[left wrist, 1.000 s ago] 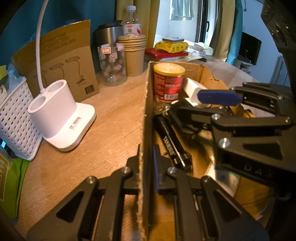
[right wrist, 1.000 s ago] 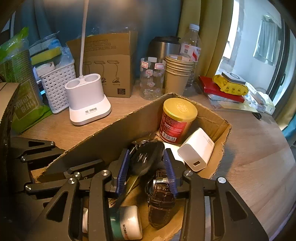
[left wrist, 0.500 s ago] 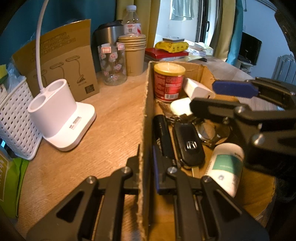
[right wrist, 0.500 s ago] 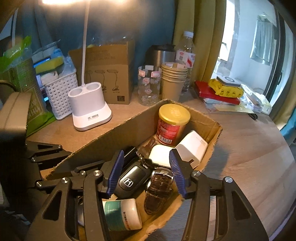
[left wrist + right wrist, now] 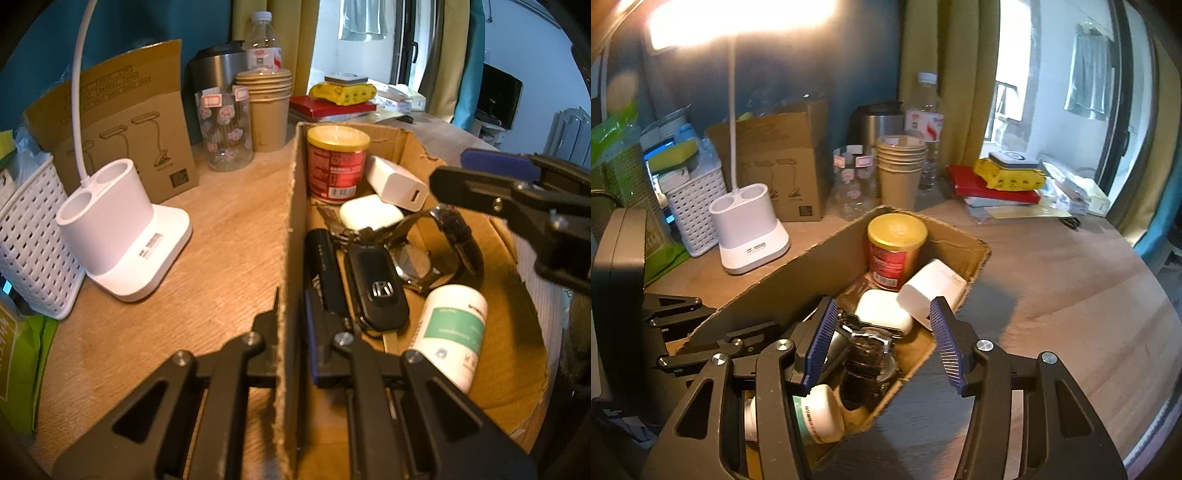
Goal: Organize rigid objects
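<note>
Cardboard box [image 5: 291, 206] holds one red can [image 5: 337, 162], one car key [image 5: 376, 284], one watch [image 5: 436, 251]. Left gripper [image 5: 291, 328] pinches its wall; right gripper [image 5: 882, 347] hovers above, half-spread, empty.

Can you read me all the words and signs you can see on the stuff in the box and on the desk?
Car key: a silver "H" badge, no words.
Black stick: white lettering, too blurred to read.
White bottle: green label, print too small.
Red can: white text and a barcode, unreadable.
Brown lamp box: only lamp drawings and a square code.
Lamp base: sticker, too small.
</note>
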Demonstrator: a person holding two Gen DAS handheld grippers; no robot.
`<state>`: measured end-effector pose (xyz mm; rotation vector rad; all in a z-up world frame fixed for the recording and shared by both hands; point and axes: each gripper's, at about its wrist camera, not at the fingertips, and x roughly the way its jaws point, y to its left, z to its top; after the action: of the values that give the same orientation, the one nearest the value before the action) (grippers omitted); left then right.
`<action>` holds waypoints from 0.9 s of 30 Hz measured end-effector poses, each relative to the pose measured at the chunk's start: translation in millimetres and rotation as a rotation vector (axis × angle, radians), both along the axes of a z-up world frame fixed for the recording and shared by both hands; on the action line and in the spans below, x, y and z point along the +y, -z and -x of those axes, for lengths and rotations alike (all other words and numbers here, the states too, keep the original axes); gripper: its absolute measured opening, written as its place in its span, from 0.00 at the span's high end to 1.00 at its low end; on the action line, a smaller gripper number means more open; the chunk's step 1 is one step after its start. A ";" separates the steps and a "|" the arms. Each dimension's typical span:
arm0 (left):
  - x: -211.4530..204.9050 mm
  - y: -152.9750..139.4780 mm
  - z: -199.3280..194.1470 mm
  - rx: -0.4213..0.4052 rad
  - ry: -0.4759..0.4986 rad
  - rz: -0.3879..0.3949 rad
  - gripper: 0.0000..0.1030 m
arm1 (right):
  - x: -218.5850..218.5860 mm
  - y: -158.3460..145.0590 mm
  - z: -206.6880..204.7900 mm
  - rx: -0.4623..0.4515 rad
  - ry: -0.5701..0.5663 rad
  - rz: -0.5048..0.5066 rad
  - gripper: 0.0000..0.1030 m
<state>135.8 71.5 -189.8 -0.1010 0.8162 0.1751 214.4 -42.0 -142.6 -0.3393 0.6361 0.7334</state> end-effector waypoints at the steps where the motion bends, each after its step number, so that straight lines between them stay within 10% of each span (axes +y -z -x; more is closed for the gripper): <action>1: 0.2 -0.2 0.5 0.000 0.000 0.000 0.90 | -2.5 -1.0 0.0 -0.001 0.007 -0.002 0.46; 13: -3.0 -8.6 4.4 -0.028 -0.005 -0.007 0.90 | -56.4 -23.8 7.9 -0.040 0.170 -0.065 0.46; 27: -14.8 -74.3 35.6 -0.205 0.023 0.006 0.41 | -112.1 -62.5 40.7 -0.119 0.332 -0.137 0.38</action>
<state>100.1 56.8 -115.5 -0.1129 0.6138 0.1383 173.7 -154.1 -80.1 -0.1436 0.5104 0.4320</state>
